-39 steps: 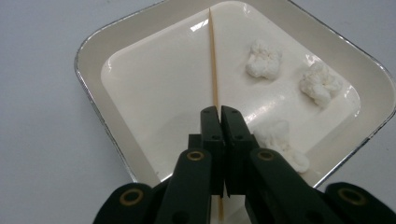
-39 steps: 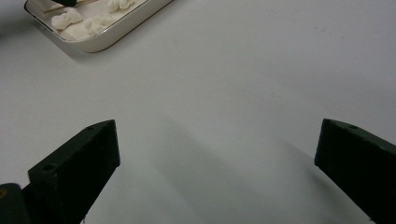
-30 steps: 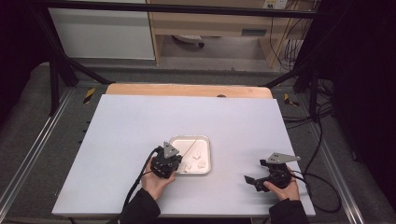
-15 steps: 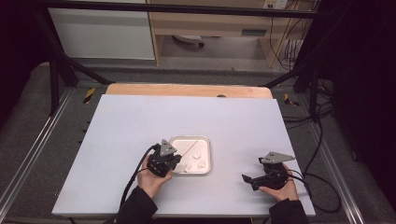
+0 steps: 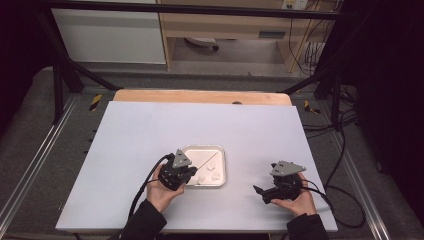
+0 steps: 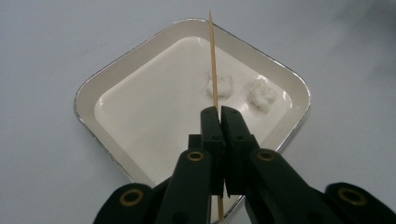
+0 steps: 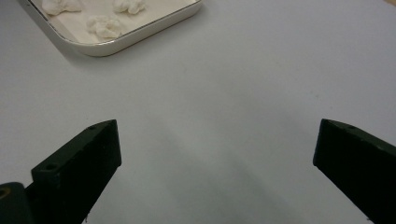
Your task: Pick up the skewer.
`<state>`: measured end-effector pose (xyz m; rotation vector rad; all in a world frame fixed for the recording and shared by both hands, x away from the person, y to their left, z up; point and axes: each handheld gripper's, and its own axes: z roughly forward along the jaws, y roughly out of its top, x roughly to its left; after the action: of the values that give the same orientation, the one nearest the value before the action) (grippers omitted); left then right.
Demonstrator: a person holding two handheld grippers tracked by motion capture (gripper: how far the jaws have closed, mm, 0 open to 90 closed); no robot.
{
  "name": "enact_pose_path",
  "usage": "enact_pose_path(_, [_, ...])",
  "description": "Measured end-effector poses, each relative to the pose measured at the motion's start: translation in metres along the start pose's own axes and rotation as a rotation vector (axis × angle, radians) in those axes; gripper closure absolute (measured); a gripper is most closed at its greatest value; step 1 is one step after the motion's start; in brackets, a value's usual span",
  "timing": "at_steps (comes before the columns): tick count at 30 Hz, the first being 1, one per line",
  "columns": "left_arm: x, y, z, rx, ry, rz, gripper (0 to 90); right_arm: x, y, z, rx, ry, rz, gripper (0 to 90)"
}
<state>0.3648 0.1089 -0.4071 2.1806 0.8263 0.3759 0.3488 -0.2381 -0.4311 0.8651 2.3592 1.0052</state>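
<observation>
Left gripper view: my left gripper (image 6: 216, 112) has its two black jaws pressed together on a thin wooden skewer (image 6: 213, 60), which runs straight ahead along the jaws and out over a square white tray (image 6: 88, 95). The skewer's long axis points away from me toward the tray's far corner, and its shaft passes over one of two small white fluffy lumps (image 6: 219, 85) lying in the tray's right-hand part; the second lump (image 6: 261, 93) sits just beside the first, to the right of the stick. I cannot tell whether the tip touches anything. I judge the coming move turns on lowering the point onto a lump, so this hand, already over the tray, is the nearer one. In the high view the tray (image 5: 220, 150) lies near the middle of the desk's near half, with my left gripper (image 5: 186, 174) at its near-left corner. My right gripper (image 5: 260, 192) rests well apart toward the near-right corner, jaws spread wide and holding nothing. The desk (image 5: 150, 130) is a plain pale sheet with a wooden strip along its far edge. Beyond it I see dark floor, black frame bars, cables and a wooden shelf.
</observation>
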Motion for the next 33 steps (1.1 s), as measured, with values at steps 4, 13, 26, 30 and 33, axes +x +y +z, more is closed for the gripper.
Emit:
enact_pose_path(4, [-0.004, 0.005, 0.000, 0.007, -0.018, 0.023, 88.8, 0.007, 0.007, -0.001, 0.003, -0.019, -0.073, 2.7])
enact_pose_path(13, [-0.013, 0.015, 0.001, 0.013, -0.049, 0.060, 88.8, 0.017, 0.022, 0.000, 0.019, -0.030, -0.181, 4.7])
enact_pose_path(26, [-0.027, 0.028, 0.009, 0.037, -0.095, 0.126, 88.9, 0.030, 0.036, 0.005, 0.033, -0.030, -0.369, 12.3])
enact_pose_path(30, [-0.032, 0.032, 0.012, 0.045, -0.111, 0.147, 88.9, 0.035, 0.039, 0.007, 0.030, -0.036, -0.436, 14.7])
enact_pose_path(33, [-0.036, 0.035, 0.014, 0.050, -0.126, 0.158, 88.9, 0.038, 0.041, 0.008, 0.024, -0.035, -0.482, 16.7])
